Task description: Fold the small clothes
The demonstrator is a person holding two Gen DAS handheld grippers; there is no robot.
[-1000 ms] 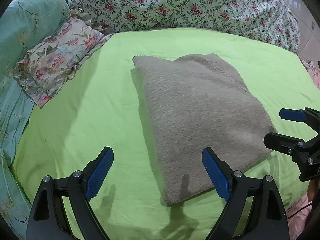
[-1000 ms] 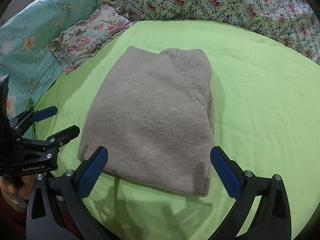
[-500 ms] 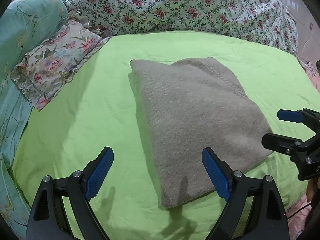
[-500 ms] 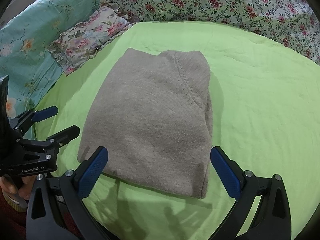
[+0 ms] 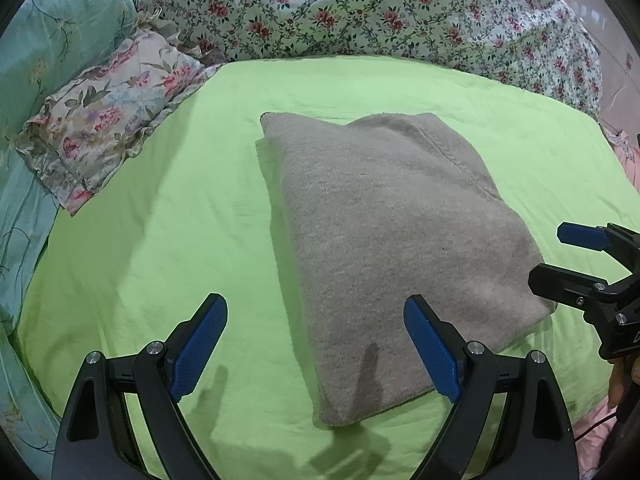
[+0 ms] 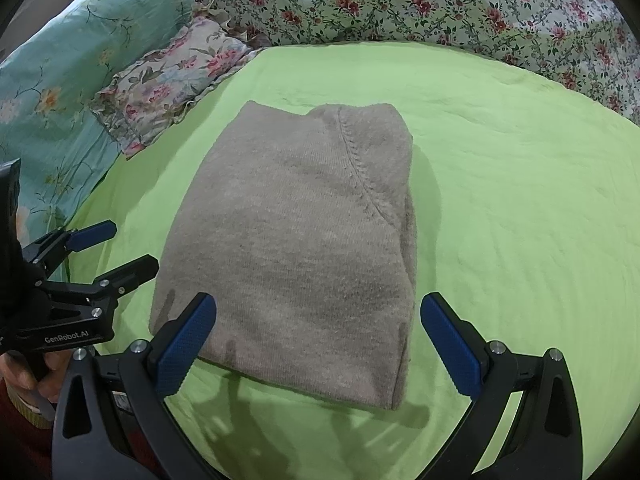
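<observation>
A grey knit garment (image 5: 396,240) lies folded into a thick rectangle on the green sheet (image 5: 160,220); it also shows in the right wrist view (image 6: 304,248). My left gripper (image 5: 316,344) is open and empty, held above the garment's near left corner; it appears at the left of the right wrist view (image 6: 116,248). My right gripper (image 6: 320,344) is open and empty, above the garment's near edge; it appears at the right of the left wrist view (image 5: 560,256). Neither gripper touches the garment.
A floral quilt (image 5: 360,12) is heaped along the far side of the bed. A small floral pillow (image 5: 108,120) and a teal floral pillow (image 6: 60,88) lie at the left. Bare green sheet (image 6: 520,200) spreads to the right of the garment.
Both grippers have drawn back and up slightly from the folded garment. The garment has not changed shape, and both grippers stay open.
</observation>
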